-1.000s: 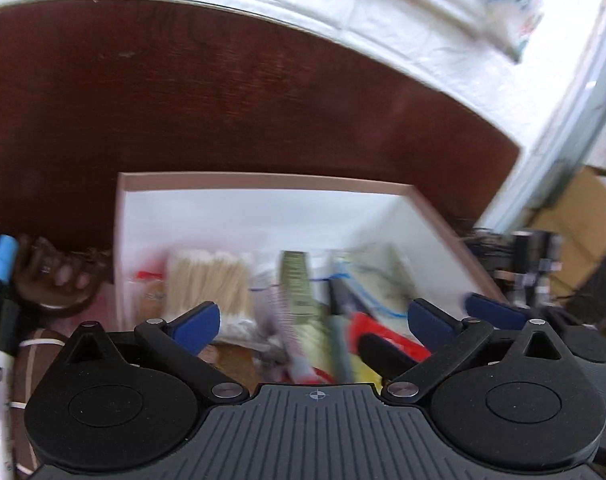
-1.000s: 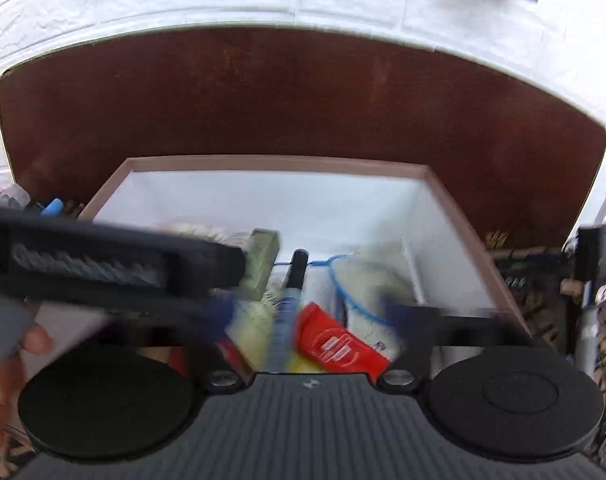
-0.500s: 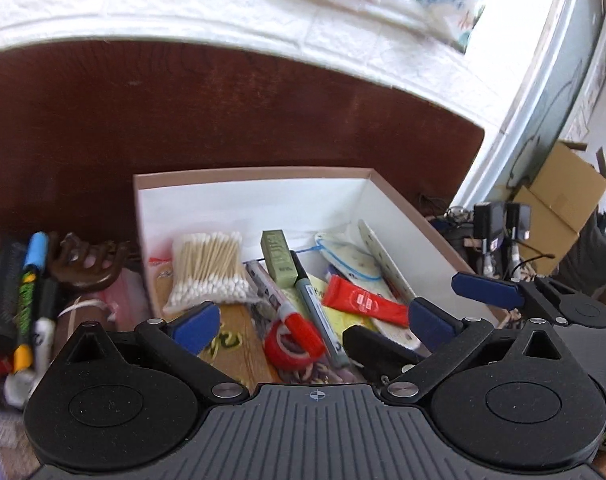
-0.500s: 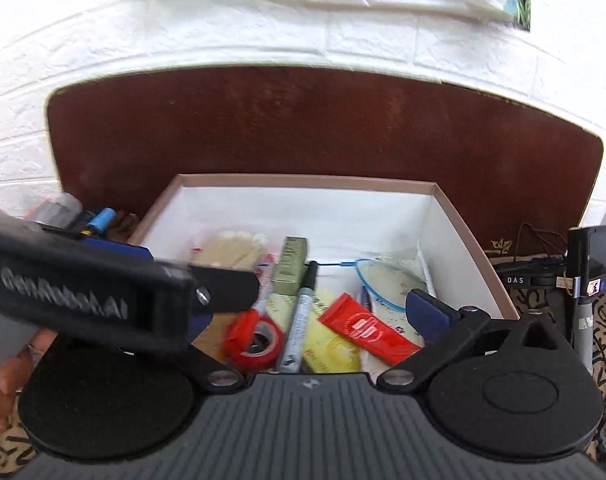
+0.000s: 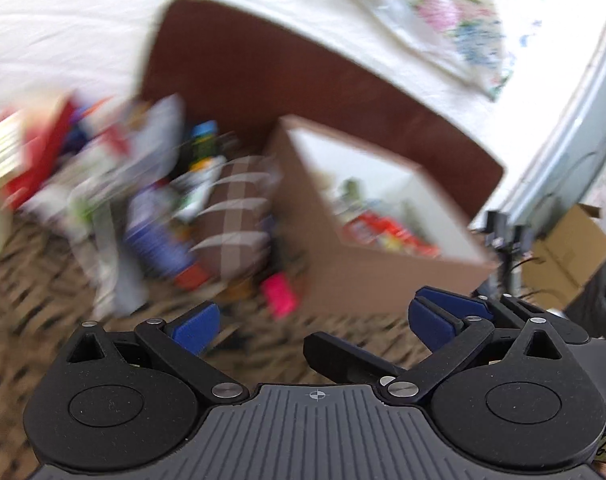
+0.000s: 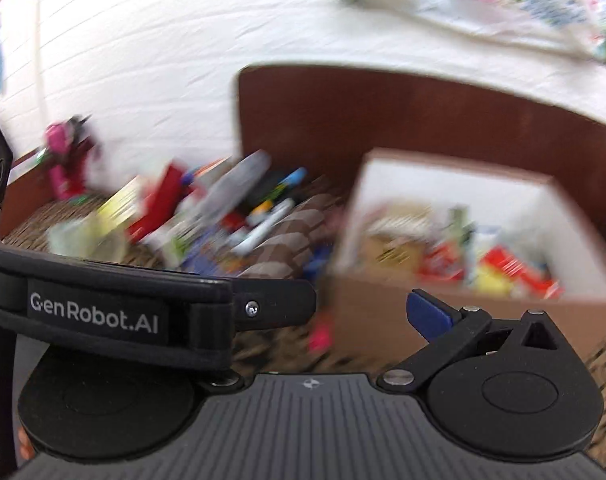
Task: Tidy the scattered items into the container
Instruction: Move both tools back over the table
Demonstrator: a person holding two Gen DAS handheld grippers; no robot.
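Observation:
A cardboard box with white inner walls holds red, yellow and other small items. It lies ahead and to the right of both grippers. Left of it is a blurred pile of scattered markers, packets and a brown striped thing, with a pink item lying nearest. My left gripper is open over the patterned cover, with nothing between its blue pads. My right gripper is open too. One of its blue pads shows, while the other is hidden behind the left gripper's strapped body. In the right wrist view the box's front wall is just ahead.
A dark brown board stands behind the box against a white brick wall. A floral cloth hangs above. A brown carton and cables sit off to the right. A pink toy stands at the far left.
Both views have swung left and drawn back from over the box, so it now sits to the right and the scattered pile has come into view. Both grippers stay open and hold nothing.

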